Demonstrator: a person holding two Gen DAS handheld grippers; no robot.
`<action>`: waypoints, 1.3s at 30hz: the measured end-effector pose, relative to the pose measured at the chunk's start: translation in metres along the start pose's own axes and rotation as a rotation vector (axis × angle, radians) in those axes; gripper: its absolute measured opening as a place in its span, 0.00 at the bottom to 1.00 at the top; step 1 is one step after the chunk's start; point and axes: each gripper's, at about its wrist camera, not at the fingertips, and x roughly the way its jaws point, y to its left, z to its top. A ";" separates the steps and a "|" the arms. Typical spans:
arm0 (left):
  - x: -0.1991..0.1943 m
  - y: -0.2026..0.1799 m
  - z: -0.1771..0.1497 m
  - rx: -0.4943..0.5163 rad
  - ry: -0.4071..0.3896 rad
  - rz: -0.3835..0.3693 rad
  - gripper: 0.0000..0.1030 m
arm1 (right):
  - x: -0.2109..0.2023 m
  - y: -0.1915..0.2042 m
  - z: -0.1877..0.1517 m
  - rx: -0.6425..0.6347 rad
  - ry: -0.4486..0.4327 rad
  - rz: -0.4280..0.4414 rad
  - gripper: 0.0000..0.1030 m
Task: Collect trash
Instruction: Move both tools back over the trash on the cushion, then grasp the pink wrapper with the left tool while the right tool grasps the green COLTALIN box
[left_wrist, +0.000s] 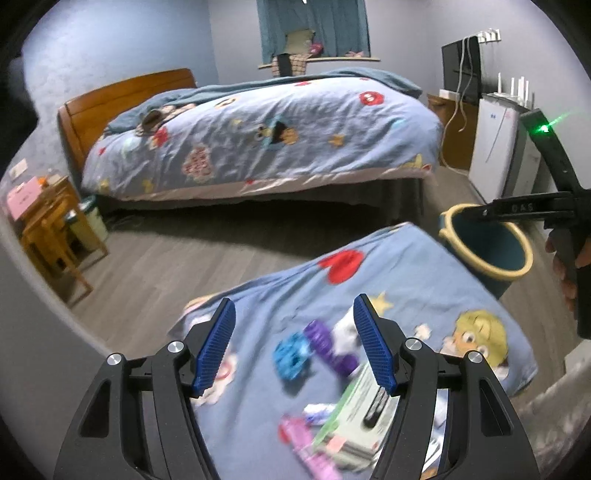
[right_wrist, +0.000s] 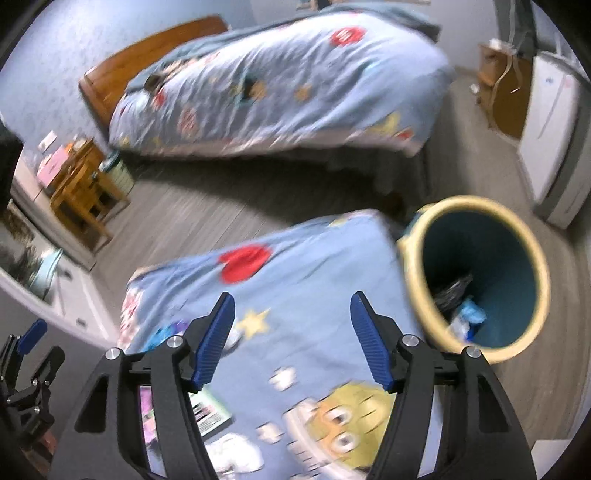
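A cartoon-print blue sheet (left_wrist: 399, 295) covers the near surface. Beside its far right corner stands the bin (right_wrist: 476, 273), upright; only the right wrist view looks into it, showing wrappers at the bottom. Only the left wrist view shows the blurred trash (left_wrist: 332, 373) on the sheet. Left tool (left_wrist: 295, 343) and right tool (right_wrist: 291, 339) are released, empty.
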 end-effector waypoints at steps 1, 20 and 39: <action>-0.003 0.007 -0.009 -0.013 0.012 0.007 0.65 | 0.004 0.008 -0.004 -0.004 0.013 0.002 0.63; 0.068 0.031 -0.102 -0.044 0.353 -0.085 0.59 | 0.070 0.083 -0.099 0.075 0.245 -0.066 0.65; 0.083 0.043 -0.083 -0.049 0.335 -0.103 0.10 | 0.112 0.083 -0.117 0.210 0.384 -0.007 0.74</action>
